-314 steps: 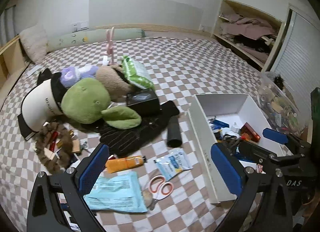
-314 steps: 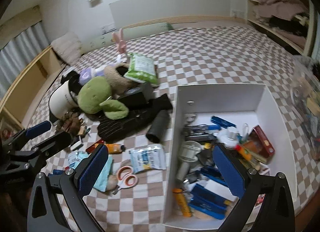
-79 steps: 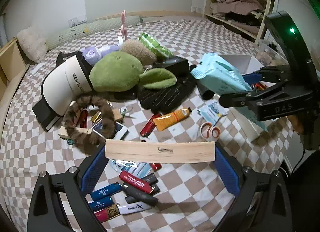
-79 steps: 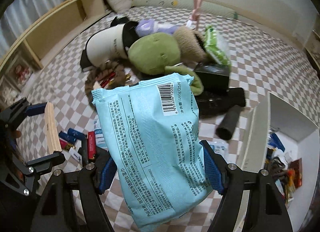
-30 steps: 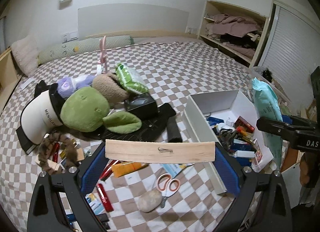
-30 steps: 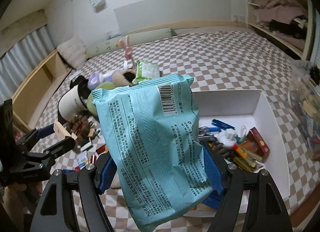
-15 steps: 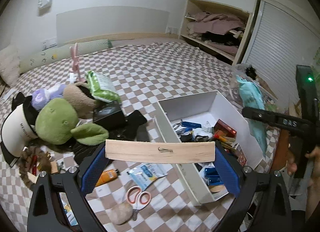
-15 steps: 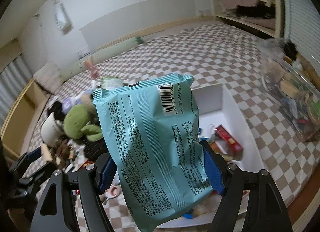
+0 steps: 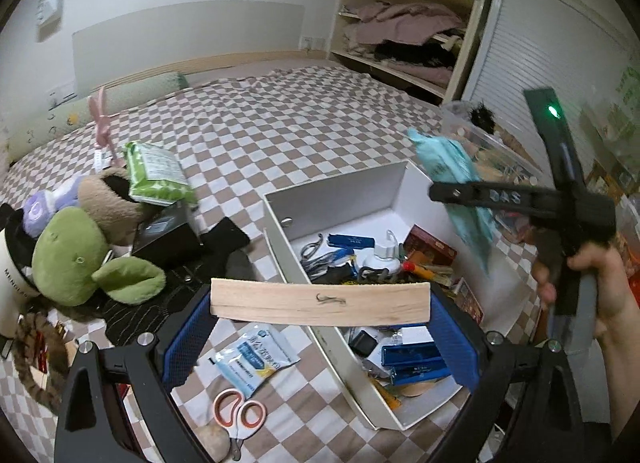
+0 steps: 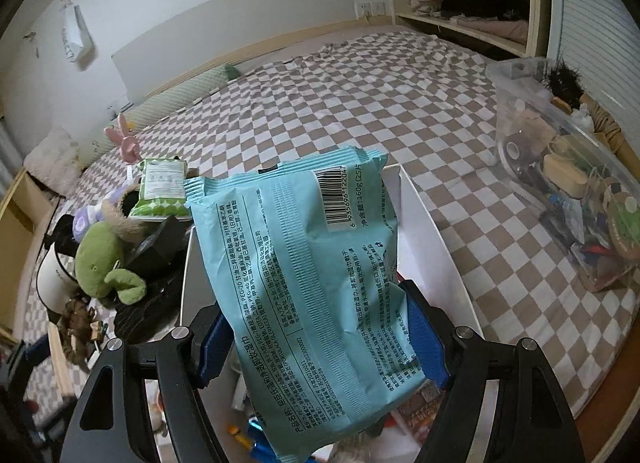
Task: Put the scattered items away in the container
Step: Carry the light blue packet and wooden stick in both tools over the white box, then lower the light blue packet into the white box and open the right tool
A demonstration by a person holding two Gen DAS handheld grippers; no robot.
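Left wrist view: left gripper [image 9: 320,337] clamps a wooden strip [image 9: 320,303] endwise between its blue pads.
Right gripper [image 10: 320,337]: pinching a teal wet-wipe packet [image 10: 316,283], held over the white box [image 9: 340,191].
Box: on the checkered bed [image 9: 280,119], already holding small items.
Left of box: scissors [image 9: 239,415], green plush [image 9: 76,259].

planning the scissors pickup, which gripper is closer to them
Left. The left gripper, holding a wood block, hangs just above the scissors; the right gripper is over the white box.
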